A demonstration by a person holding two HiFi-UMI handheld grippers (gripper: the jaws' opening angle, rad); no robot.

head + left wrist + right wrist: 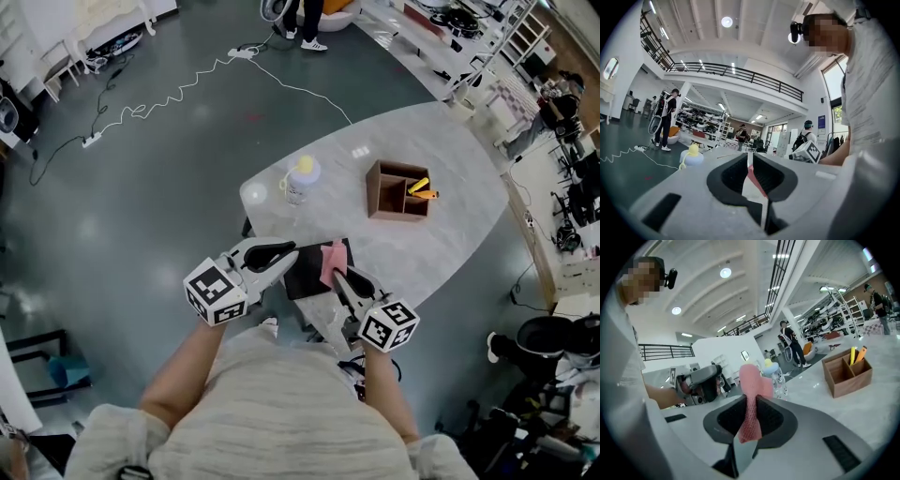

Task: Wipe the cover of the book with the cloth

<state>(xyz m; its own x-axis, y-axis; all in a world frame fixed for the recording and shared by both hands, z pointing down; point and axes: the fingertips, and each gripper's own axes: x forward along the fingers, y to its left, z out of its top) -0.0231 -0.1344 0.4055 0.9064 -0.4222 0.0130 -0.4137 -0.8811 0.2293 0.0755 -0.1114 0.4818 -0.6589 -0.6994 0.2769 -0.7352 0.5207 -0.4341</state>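
Forearms reach in from 6 o'clock in the head view, one tool in each hand. The left tool (292, 256) has its jaws drawn almost together. Only a thin slit shows, with a red sliver in it that I cannot identify. Its tip meets the 9 o'clock edge of the book (305, 278). The right tool (336, 277) is clamped on the pink mesh cloth (333, 261), which lies over the book's 3 o'clock side. The dark book lies flat at the near rim of the desk (450, 159). With tools and cloth over it, its long axis is hard to make out. A yellow-capped bottle (302, 176) stands at 12 o'clock from it. Between 1 and 2 o'clock sits a wooden box (398, 212), its yellow and orange contents too small to name.
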